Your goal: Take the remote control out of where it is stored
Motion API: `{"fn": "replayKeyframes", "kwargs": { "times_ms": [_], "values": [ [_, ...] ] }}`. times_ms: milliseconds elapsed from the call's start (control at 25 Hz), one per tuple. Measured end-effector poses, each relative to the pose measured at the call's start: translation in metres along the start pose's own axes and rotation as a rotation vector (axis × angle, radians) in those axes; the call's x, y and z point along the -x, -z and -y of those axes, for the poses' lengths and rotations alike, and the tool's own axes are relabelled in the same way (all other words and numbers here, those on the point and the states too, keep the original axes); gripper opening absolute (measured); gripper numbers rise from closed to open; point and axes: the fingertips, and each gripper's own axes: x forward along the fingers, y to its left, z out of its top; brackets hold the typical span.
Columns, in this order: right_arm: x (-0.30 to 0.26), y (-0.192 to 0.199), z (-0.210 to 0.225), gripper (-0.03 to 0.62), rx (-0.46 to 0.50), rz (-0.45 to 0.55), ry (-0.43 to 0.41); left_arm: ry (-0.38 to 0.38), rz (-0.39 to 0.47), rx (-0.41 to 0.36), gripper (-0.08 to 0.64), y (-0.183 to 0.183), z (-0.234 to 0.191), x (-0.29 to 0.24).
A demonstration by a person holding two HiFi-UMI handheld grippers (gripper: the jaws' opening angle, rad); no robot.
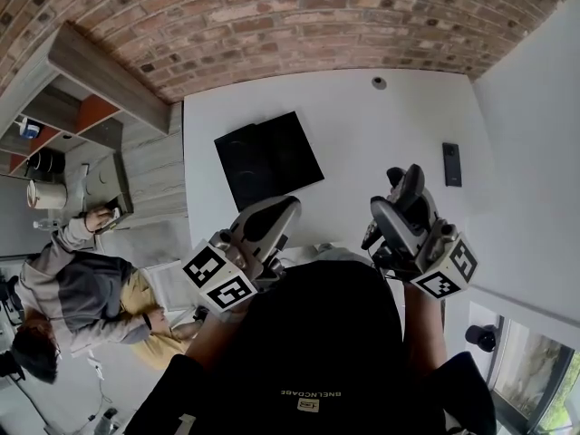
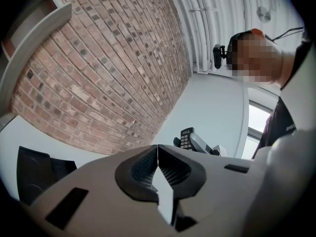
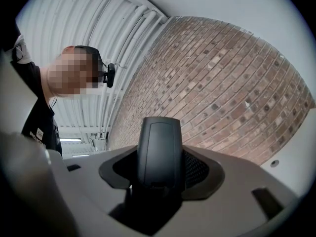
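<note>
A black remote control (image 3: 159,152) stands upright between the jaws of my right gripper (image 3: 159,171), which is shut on it; its smooth back faces that camera. In the head view the right gripper (image 1: 405,199) is raised at the right, with the remote's dark end (image 1: 412,185) sticking out past the jaws. The left gripper view shows the remote's button side (image 2: 186,138) at a distance. My left gripper (image 2: 158,164) is shut with its pads touching and nothing between them. It sits at centre left in the head view (image 1: 272,217), apart from the remote.
A black flat panel (image 1: 267,159) hangs on the white wall (image 1: 381,134), and a small dark plate (image 1: 451,164) is farther right. Brick wall (image 1: 272,16) runs along the top. Wooden shelves (image 1: 100,75) and another person (image 1: 72,288) are at the left, a window (image 1: 530,370) at lower right.
</note>
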Motion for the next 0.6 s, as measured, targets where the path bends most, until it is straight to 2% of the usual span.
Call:
{"fn": "replayKeyframes", "kwargs": {
  "times_ms": [280, 600],
  "values": [
    [0.0071, -0.0022, -0.0015, 0.245, -0.002, 0.019, 0.003, 0.014, -0.018, 0.003, 0.006, 0.0061, 0.0083, -0.0054],
    [0.0072, 0.0015, 0.0002, 0.245, -0.015, 0.009, -0.006, -0.006, -0.016, 0.005, 0.006, 0.0079, 0.0061, -0.0021]
  ]
}}
